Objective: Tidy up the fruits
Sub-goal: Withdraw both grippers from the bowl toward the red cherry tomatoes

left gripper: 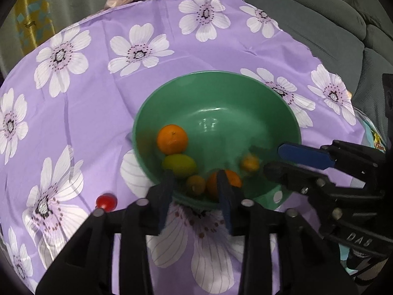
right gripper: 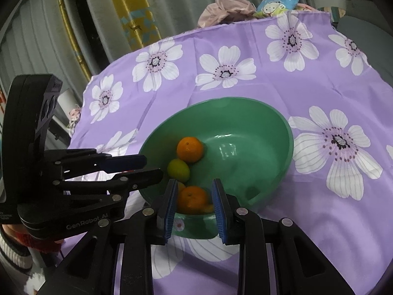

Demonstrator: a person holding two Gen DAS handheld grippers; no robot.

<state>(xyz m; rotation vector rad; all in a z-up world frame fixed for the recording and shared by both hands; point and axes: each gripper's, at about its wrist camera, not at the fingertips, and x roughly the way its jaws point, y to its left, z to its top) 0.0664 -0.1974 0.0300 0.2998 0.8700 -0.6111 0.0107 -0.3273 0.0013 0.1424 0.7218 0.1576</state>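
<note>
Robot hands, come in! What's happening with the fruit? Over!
Left gripper and right gripper open, empty, at round green plastic bowl. Oranges and lemon inside. Small red round fruit left on purple flowered cloth. Nothing blocking.

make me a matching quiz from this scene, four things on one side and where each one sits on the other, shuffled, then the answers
Things:
1. cherry tomato
2. lime
3. bowl
4. far orange

Places:
A. in the bowl, just nearer the cameras than the far orange
B. on the purple flowered cloth, fruit inside it
C. on the cloth outside the bowl, to its left in the left wrist view
D. in the bowl, farthest of the fruit from the grippers

Pairs: 1-C, 2-A, 3-B, 4-D
</note>
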